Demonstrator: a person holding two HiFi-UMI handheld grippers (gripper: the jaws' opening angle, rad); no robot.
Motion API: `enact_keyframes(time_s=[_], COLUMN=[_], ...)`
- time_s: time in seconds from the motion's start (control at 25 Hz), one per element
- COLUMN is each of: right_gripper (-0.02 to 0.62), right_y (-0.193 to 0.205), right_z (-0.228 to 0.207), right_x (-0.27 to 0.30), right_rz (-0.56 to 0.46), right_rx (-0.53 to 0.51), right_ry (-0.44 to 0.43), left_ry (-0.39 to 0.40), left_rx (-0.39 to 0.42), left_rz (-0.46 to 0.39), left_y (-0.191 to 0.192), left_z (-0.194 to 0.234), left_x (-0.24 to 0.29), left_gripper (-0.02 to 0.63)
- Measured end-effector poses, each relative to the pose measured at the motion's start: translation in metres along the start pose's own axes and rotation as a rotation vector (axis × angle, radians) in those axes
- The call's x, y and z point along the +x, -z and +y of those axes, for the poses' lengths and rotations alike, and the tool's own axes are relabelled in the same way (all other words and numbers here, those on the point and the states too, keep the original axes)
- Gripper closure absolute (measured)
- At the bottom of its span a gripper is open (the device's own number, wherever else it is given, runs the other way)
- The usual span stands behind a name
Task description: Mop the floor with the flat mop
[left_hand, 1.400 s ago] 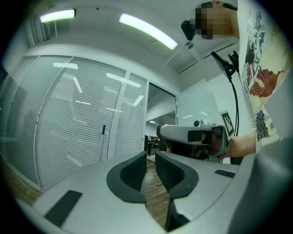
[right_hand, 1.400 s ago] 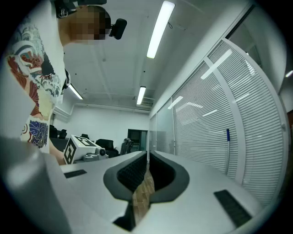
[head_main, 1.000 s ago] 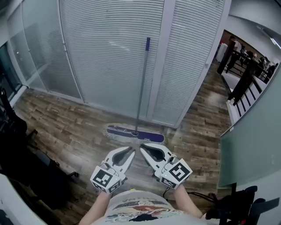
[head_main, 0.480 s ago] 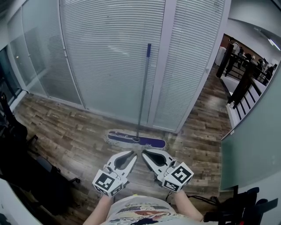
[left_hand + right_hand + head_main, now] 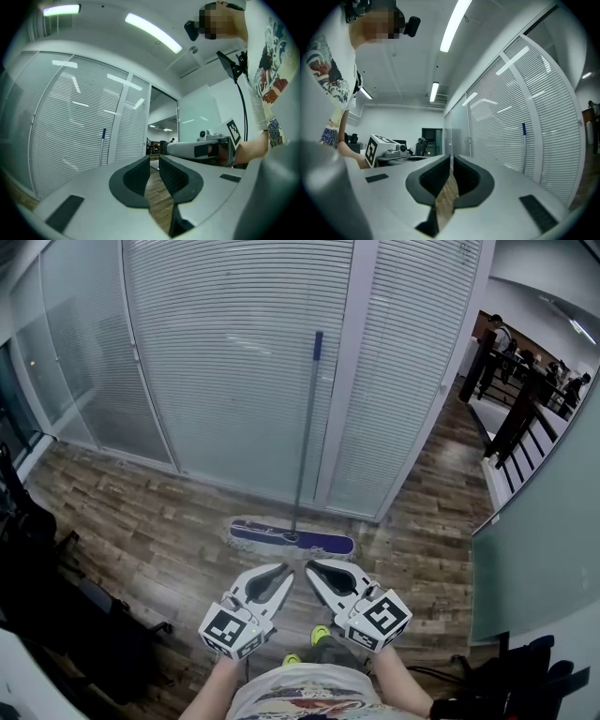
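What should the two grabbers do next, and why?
I'd probably open the right gripper and reach forward for the mop handle. It and the left gripper are both shut and empty, and the handle leans untouched against the blinds, mop head flat on the floor ahead.

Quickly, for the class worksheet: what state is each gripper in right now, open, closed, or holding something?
Left gripper: closed, holding nothing.
Right gripper: closed, holding nothing.
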State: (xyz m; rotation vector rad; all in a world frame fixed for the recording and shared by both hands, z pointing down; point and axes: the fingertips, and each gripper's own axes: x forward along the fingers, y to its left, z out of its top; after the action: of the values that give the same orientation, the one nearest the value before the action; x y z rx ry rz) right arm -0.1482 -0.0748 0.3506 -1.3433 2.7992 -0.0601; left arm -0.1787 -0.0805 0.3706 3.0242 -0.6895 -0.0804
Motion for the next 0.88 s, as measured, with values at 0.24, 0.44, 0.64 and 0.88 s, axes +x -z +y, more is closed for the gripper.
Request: enact_keyframes(time_s=[0.24, 0.44, 0.64, 0.88], right_gripper=[0.566, 0.566, 0.565, 0.565], right_y=[0.004, 0.001, 0.001, 0.004], right_z=[-0.022, -0.048, -0.074, -0.127], right_x=[0.005, 0.028, 0.056, 0.081], right_rz=[0.026, 0.020, 0.018, 0.008], right_rx=[0.008, 0.005, 0.012, 0.047], right_ry=[-0.002, -0.021, -0.049, -0.069], left_ry=[-0.001, -0.038, -0.042, -0.041], left_rx=[-0.012, -0.010, 0.009, 0.028], left_rz=[0.018, 0.023, 0.047, 0.123], left_y=[0.007, 0.008, 0.006, 0.020], left_z=[0.007, 0.036, 0.066, 0.098], left_x=[0.014, 0.032, 0.054, 0.096], left_gripper=[0.540, 0.540, 0.540, 0.540])
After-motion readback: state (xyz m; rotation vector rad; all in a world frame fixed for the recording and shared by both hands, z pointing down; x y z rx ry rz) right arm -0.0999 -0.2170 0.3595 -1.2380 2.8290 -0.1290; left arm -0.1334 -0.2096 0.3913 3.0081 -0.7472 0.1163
